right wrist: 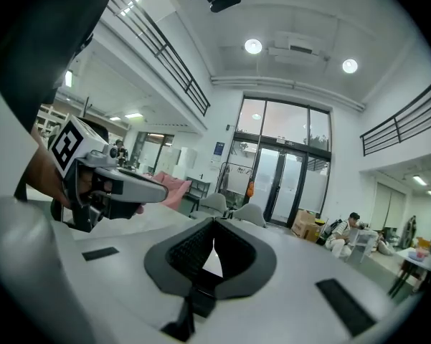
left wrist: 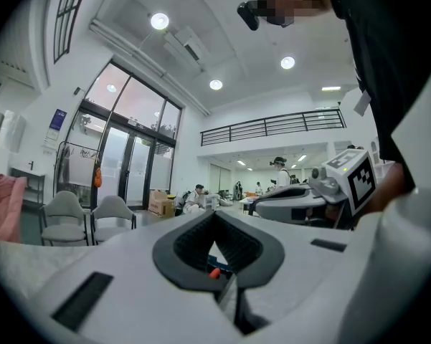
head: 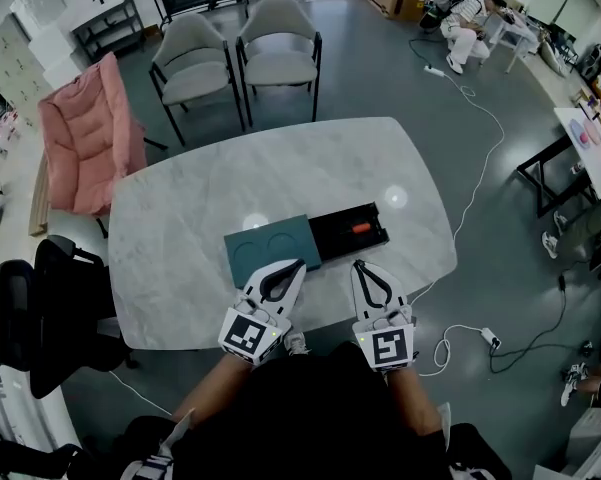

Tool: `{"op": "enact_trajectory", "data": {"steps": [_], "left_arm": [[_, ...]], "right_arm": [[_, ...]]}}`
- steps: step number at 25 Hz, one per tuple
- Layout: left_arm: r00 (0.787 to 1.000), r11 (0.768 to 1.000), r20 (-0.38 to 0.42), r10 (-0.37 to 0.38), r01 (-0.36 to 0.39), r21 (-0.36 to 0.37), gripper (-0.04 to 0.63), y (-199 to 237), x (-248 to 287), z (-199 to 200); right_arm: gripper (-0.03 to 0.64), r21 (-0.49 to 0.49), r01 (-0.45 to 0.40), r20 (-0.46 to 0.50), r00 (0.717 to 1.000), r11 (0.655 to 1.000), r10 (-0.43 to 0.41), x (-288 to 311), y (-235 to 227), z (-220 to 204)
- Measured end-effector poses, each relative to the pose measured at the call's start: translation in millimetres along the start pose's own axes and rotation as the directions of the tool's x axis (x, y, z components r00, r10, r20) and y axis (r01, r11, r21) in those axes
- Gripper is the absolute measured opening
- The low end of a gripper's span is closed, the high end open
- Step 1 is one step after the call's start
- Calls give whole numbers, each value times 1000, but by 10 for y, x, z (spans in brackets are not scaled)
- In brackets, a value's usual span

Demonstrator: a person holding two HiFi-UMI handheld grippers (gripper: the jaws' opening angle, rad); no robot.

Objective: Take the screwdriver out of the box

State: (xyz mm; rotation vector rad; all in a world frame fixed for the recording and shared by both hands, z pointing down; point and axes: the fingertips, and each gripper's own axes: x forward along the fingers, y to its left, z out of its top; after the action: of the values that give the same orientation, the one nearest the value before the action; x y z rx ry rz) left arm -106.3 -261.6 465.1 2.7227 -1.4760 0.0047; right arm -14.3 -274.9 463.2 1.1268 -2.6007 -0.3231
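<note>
Big hall, grey floor, white marble table [head: 180,228] in front of me. On it is the box [head: 375,236], a black tray, with its teal lid [head: 270,248] lying against its left end. The screwdriver [head: 361,228] is in the tray, orange handle showing. It appears to lie along the tray's length, across my reach; the shaft is too small to make out.

Left claw [head: 296,266]: jaws together, empty, tip at the lid's near edge.
Right claw [head: 361,265]: jaws together, empty, just short of the tray's near wall.

The handle sits almost straight ahead of the right claw, so right is nearer. My judgement: its jaws must open first, then straddle the handle crosswise.
</note>
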Motion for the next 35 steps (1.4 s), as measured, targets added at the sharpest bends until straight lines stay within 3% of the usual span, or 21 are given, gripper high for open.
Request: {"op": "enact_trajectory", "data": {"steps": [2, 6, 11, 14, 20, 23, 28, 31, 35], "left_arm": [[1000, 1000, 4, 1, -1, -3, 5, 37, 12, 4], [1000, 1000, -11, 14, -15, -11, 6, 55, 50, -75], [998, 998, -28, 57, -56, 13, 5, 101, 234, -53], [989, 991, -64, 132, -133, -10, 6, 167, 321, -31], [978, 981, -95, 188, -192, -38, 5, 157, 535, -168], [964, 968, -139, 225, -238, -80, 5, 183, 573, -299], [948, 954, -174, 266, -285, -91, 5, 234, 600, -482], [950, 960, -153, 271, -279, -32, 5, 283, 606, -487], [943, 952, -148, 298, -305, -32, 5, 331, 592, -526]], "right_arm": [[23, -11, -5, 21, 1000, 1000, 6, 73, -26, 27], [23, 112, -13, -52, 998, 994, 19, 92, -85, -105], [23, 64, -23, 37, 999, 998, 21, 227, -438, -162], [23, 71, -81, 23, 997, 994, 80, 331, -564, -262], [23, 48, -172, -42, 984, 984, 174, 528, -805, -553], [23, -9, -214, -64, 975, 977, 213, 670, -851, -751], [23, -118, -318, -187, 937, 941, 294, 836, -826, -1206], [24, -187, -397, -271, 900, 899, 341, 902, -745, -1485], [25, -231, -491, -369, 843, 840, 391, 978, -681, -1828]]}}
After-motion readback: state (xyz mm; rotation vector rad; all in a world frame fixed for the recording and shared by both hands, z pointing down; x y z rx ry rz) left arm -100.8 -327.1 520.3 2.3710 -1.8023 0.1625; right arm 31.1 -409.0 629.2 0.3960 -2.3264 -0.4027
